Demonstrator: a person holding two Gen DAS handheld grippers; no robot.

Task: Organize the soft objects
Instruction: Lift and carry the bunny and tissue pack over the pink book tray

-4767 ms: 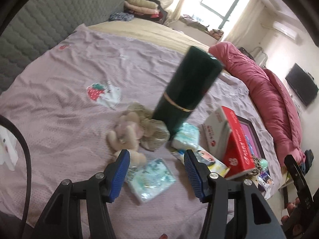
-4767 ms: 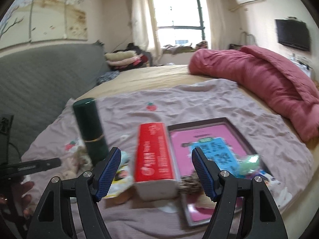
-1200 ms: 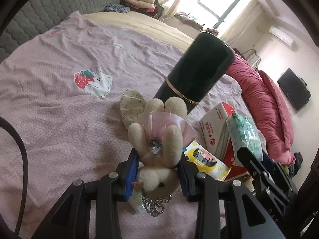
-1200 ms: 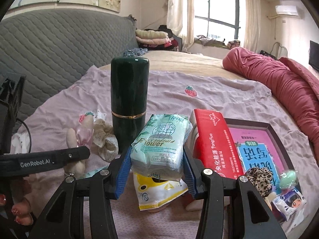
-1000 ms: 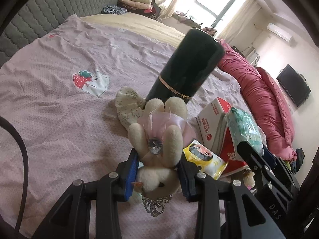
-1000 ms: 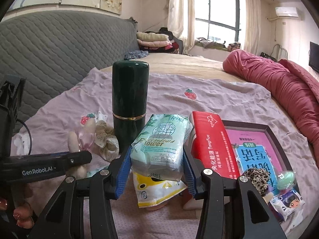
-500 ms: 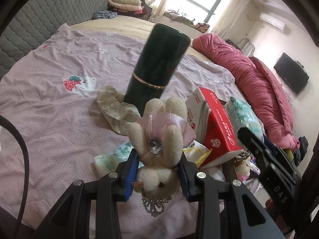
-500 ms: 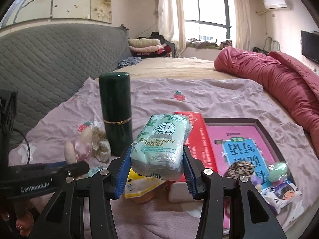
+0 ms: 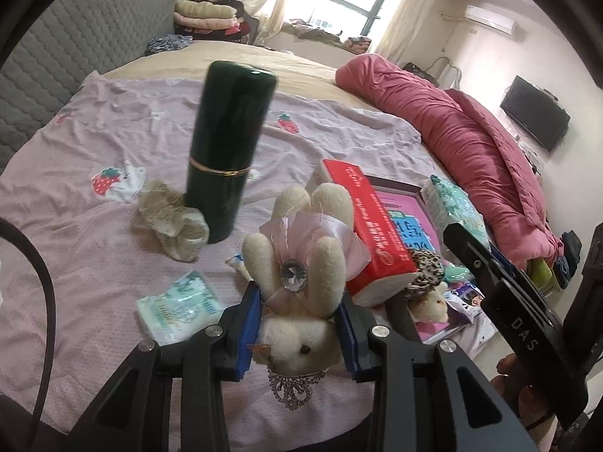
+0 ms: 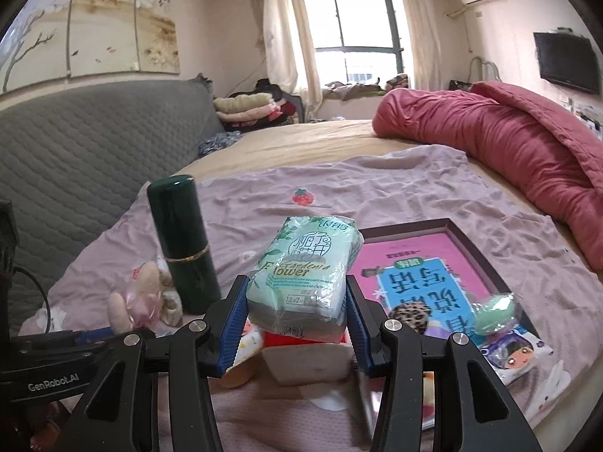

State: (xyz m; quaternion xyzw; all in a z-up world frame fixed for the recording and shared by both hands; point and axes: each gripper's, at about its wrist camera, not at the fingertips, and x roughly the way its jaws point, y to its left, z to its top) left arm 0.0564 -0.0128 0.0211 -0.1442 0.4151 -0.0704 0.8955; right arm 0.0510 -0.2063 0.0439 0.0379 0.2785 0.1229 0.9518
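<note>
Plush bunny (image 9: 297, 301) between hand-held gripper (image 9: 297, 329) pads

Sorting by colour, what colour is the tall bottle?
Dark green bottle with a thin gold band; right wrist view.

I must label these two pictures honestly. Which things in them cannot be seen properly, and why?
- Red box, right wrist view: the tissue pack held in the right gripper covers most of it.
- Small toy under the leopard scrunchie, left wrist view: partly hidden by the gripper finger.
- Green bottle, left wrist view: blurred.
- Plush rabbit, right wrist view: too small for details.
</note>
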